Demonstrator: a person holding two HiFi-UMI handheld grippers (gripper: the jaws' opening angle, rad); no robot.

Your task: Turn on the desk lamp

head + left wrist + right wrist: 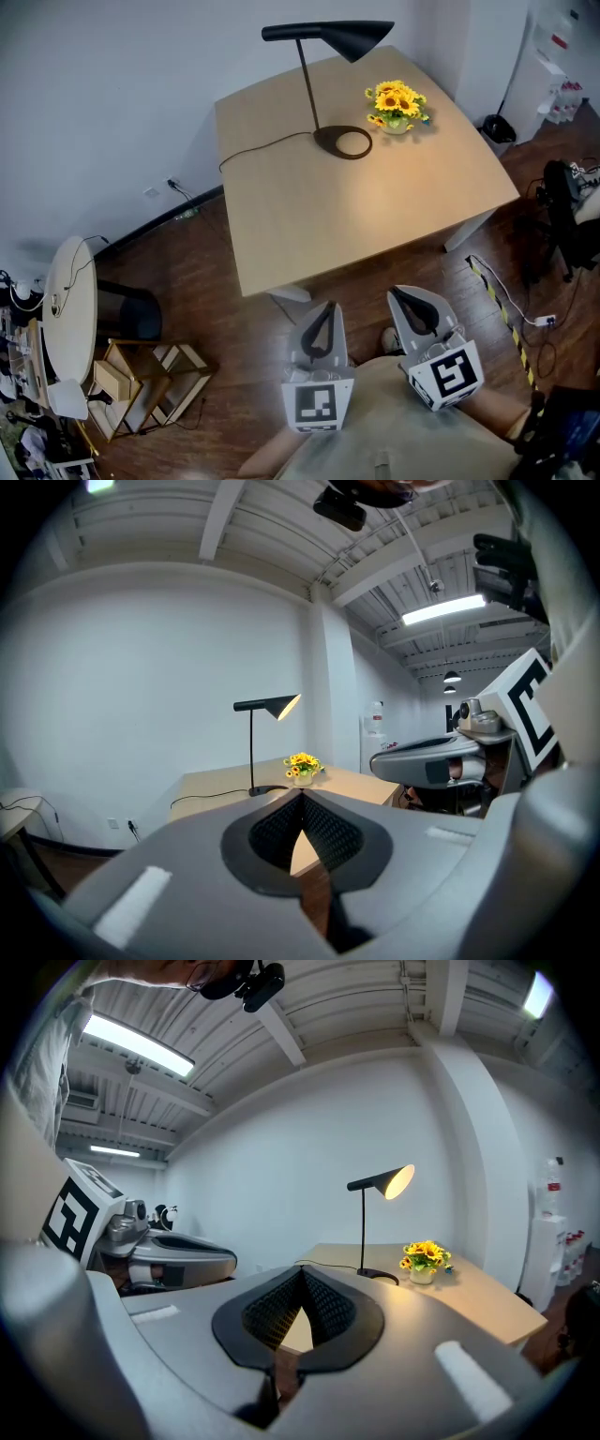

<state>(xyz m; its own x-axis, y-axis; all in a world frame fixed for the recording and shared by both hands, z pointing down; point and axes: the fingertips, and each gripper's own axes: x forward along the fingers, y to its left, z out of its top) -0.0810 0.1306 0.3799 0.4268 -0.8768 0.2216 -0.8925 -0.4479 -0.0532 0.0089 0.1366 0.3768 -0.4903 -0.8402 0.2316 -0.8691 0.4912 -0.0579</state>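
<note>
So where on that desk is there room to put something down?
The near half of the desk is bare, from the lamp base to the front edge. Only the far part is crowded: lamp base, cord, sunflower pot.

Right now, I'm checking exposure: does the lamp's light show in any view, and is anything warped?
Head view: warm patch on the table near the lamp. Left gripper view: the shade glows inside. Right gripper view: likewise. Both gripper views bend the room's edges.

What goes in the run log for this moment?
desk lamp: lit | left tool: shut, empty, short of table | right tool: shut, empty, short of table
</note>
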